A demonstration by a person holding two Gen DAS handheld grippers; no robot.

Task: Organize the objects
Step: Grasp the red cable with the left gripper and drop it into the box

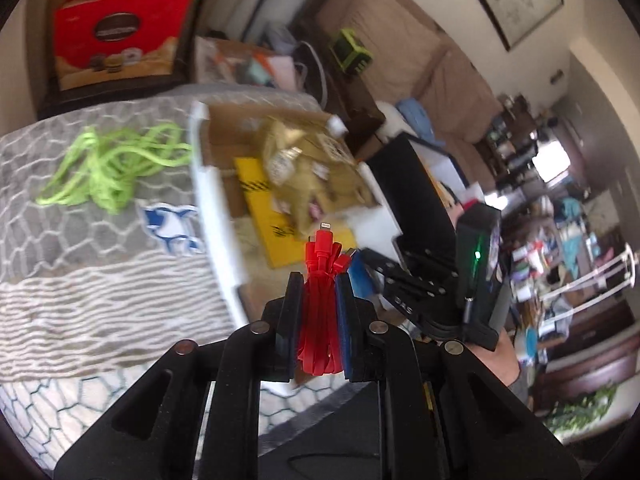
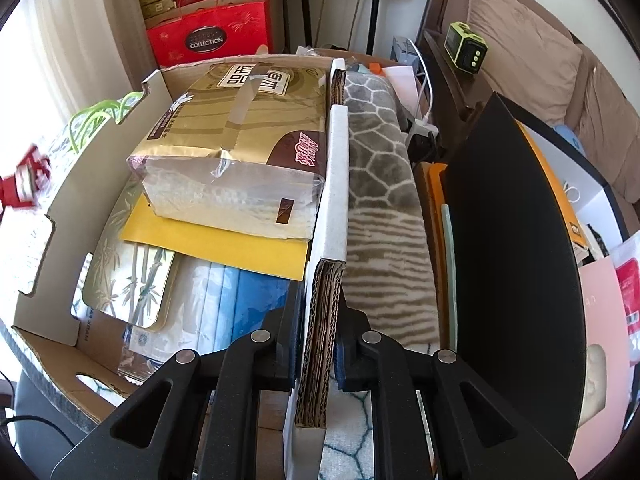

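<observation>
1. The left claw is clenching a red cable, a flat ribbon-like lead folded into a tight bundle, with a white-tipped plug sticking out past the fingertips.
2. The bundle is hanging in the air beside the white rim of the cardboard box, above a grey-and-white patterned blanket.
3. A loose tangle of lime-green cord is lying on that blanket, well apart from the red cable.
4. The right claw is pinching the box wall, its corrugated cut edge showing brown between the pads.
5. Inside the box, a gold-wrapped tissue pack is resting on a yellow envelope, over a blue-and-white packet.
6. In the left view, the right claw's black body, with a green light, is standing just beyond the box.
</observation>
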